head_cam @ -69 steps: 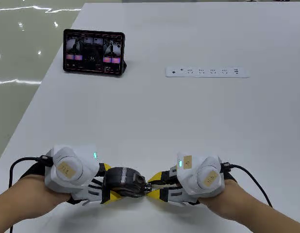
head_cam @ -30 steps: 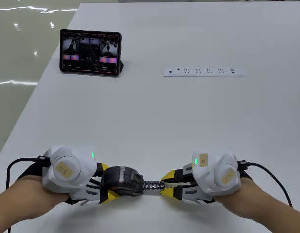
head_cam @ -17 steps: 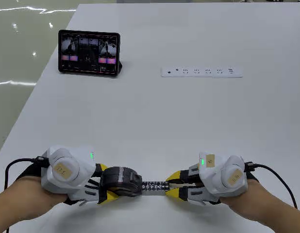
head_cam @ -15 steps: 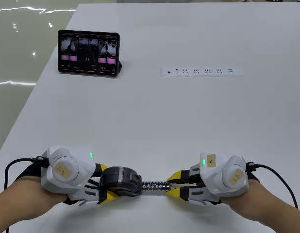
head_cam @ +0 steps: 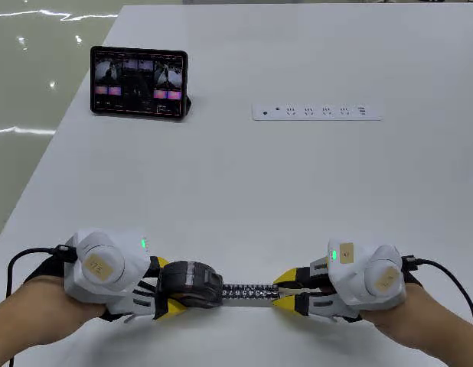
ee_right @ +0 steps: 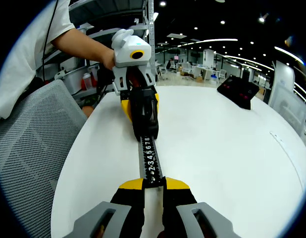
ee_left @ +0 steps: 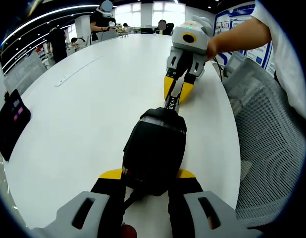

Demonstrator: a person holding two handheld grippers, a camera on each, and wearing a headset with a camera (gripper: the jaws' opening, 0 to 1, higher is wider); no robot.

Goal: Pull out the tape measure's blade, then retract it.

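Note:
A black tape measure (head_cam: 190, 280) lies low at the near edge of the white table, and my left gripper (head_cam: 167, 290) is shut on its case (ee_left: 155, 151). Its dark blade (head_cam: 249, 292) with white numbers (ee_right: 150, 161) runs a short way out to the right. My right gripper (head_cam: 286, 290) is shut on the blade's tip, with the yellow-tipped jaws pinched together (ee_right: 153, 186). In the left gripper view the right gripper (ee_left: 177, 96) faces the case from beyond it. The right gripper view looks along the blade to the case (ee_right: 144, 116) in the left gripper.
A tablet (head_cam: 138, 82) stands propped at the far left of the table. A white power strip (head_cam: 315, 112) lies at the far middle. The table's left edge (head_cam: 37, 183) drops to a glossy floor. A mesh chair (ee_left: 267, 144) stands close by the near edge.
My right gripper has moved steadily to the right, away from the case, drawing the blade out from nothing to a short length. The left gripper and case stayed put.

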